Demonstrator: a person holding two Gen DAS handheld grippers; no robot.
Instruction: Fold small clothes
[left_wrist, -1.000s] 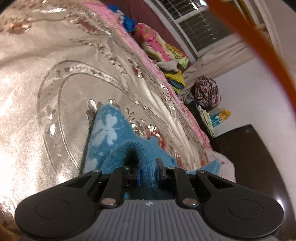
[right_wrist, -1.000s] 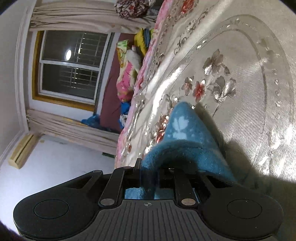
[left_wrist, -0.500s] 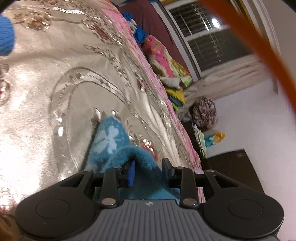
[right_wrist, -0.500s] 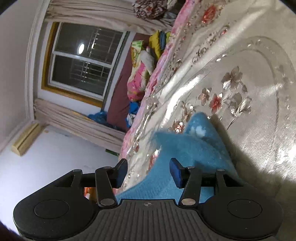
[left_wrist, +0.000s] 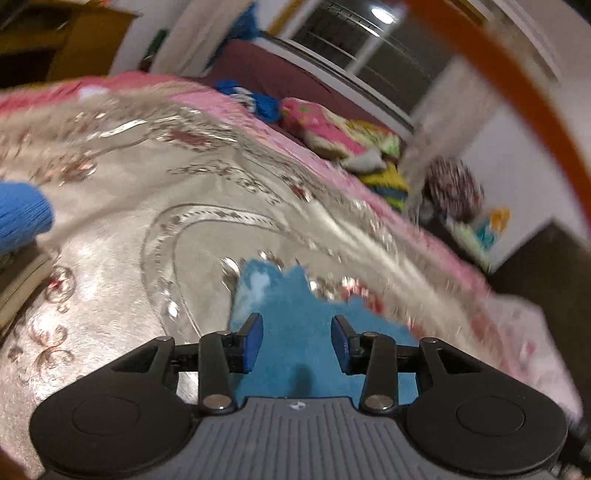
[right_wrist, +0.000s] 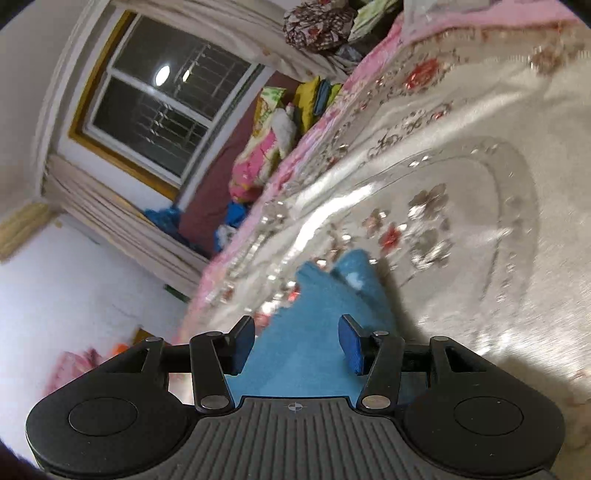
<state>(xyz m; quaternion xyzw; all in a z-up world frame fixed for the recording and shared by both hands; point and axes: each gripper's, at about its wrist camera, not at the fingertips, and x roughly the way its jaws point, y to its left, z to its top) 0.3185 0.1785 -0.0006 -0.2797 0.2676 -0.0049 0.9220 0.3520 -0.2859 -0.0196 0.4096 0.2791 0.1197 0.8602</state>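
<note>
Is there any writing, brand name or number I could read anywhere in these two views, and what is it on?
No readable words or numbers in either view.
Left gripper: a small round emblem on its ribbed grey body, no letters.
Right gripper: the same kind of round mark, no letters.
Colourful package beyond the bedspread: any print is too blurred to read.
Blue garment: white pattern only, no text.

Home bedroom: bed (left_wrist: 122, 206), curtained window (right_wrist: 151, 110)

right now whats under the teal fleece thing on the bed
The teal fleece garment lies flat on the shiny embroidered bedspread, which shows all around its edges. Whatever sits directly beneath its middle is covered by the cloth and cannot be seen.
</note>
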